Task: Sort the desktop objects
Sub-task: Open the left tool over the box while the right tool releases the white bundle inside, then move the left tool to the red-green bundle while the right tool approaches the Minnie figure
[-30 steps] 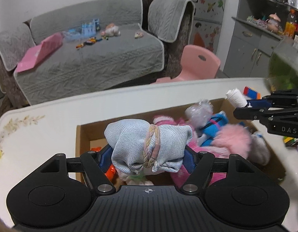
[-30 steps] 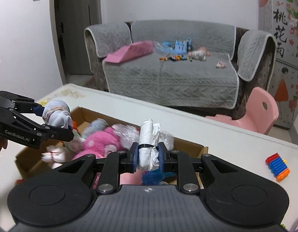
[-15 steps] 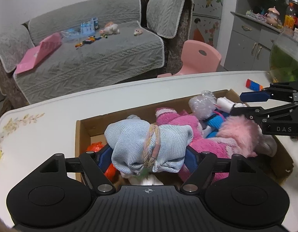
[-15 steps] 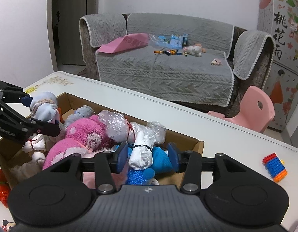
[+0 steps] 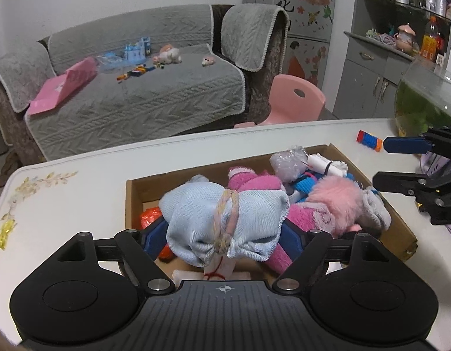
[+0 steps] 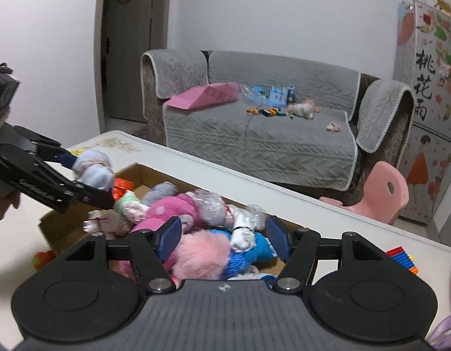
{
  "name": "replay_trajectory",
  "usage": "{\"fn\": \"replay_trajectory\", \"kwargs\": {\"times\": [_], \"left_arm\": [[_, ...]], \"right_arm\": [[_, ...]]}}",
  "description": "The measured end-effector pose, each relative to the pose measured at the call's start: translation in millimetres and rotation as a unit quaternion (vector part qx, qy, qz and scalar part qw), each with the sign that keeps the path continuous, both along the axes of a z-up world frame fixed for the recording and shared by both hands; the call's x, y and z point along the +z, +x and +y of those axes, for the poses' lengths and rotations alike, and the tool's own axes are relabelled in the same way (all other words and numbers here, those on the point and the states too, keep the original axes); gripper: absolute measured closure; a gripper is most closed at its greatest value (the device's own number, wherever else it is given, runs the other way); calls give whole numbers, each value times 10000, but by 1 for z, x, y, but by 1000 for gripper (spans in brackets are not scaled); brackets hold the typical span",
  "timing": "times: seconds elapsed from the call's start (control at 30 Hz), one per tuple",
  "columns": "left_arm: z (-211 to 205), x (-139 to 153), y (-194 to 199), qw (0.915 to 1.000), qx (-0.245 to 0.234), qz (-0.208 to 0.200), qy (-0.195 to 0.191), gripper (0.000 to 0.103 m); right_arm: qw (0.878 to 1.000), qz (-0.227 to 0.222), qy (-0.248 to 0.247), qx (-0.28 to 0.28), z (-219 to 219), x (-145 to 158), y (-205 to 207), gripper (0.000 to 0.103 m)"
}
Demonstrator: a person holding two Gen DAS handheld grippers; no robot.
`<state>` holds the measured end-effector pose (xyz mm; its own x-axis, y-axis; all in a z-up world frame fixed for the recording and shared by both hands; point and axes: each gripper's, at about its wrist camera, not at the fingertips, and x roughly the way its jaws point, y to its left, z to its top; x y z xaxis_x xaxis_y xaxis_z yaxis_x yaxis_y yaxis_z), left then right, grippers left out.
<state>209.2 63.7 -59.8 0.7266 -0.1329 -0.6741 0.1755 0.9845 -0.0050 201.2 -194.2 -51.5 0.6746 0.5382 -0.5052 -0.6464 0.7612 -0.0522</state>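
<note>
While the left gripper (image 5: 225,234) clamps a tied pale-blue sock bundle (image 5: 225,222) above the cardboard box's (image 5: 131,196) near-left corner and the right gripper's (image 6: 224,241) jaws, just opened, stand apart and empty over the dropped white roll (image 6: 243,231), the box looks nearly full, though a striped toy (image 5: 369,140) waits near the desk's (image 5: 79,193) far-right edge; no lettering reads clearly.

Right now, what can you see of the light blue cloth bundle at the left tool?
The light blue cloth bundle looks like soft knitted fabric, gathered and cinched around its middle by a braided pink and yellowish tie, so both ends puff out. It sits crosswise between the blue pads of the left tool, whose jaws have just been opening wider though the pads appear to press on it. It hangs above the near end of the cardboard box, over other soft toys. The right wrist view shows it clear of the pile.
</note>
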Motion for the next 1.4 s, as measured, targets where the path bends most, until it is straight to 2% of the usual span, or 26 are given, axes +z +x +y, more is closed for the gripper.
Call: {"fn": "replay_trajectory", "kwargs": {"times": [0.3, 0.43, 0.57, 0.7, 0.83, 1.03, 1.4], "left_arm": [[-1, 4, -19, 9998, 60, -151, 75, 12], [0, 2, -62, 9991, -3, -383, 174, 6], [-2, -13, -117, 9969, -122, -622, 475, 0], [-5, -37, -147, 9976, 14, -495, 477, 0], [-7, -60, -150, 9985, 356, -256, 328, 1], [-8, -76, -136, 9982, 426, -115, 397, 1], [-6, -95, -116, 9977, 614, 46, 270, 1]], "right_arm": [[9998, -106, 95, 159, -1, 5, -20, 38], [9990, -112, 283, 312, -12, -1, -48, 34], [9970, -47, 448, 637, -19, -18, -87, 28], [9932, 61, 457, 1072, -12, -38, -114, 22], [9872, 281, 414, 1515, 6, -55, -123, 14], [9838, 269, 156, 1767, 30, -68, -123, 5], [9802, 528, -182, 1898, 58, -86, -79, 5]]}}
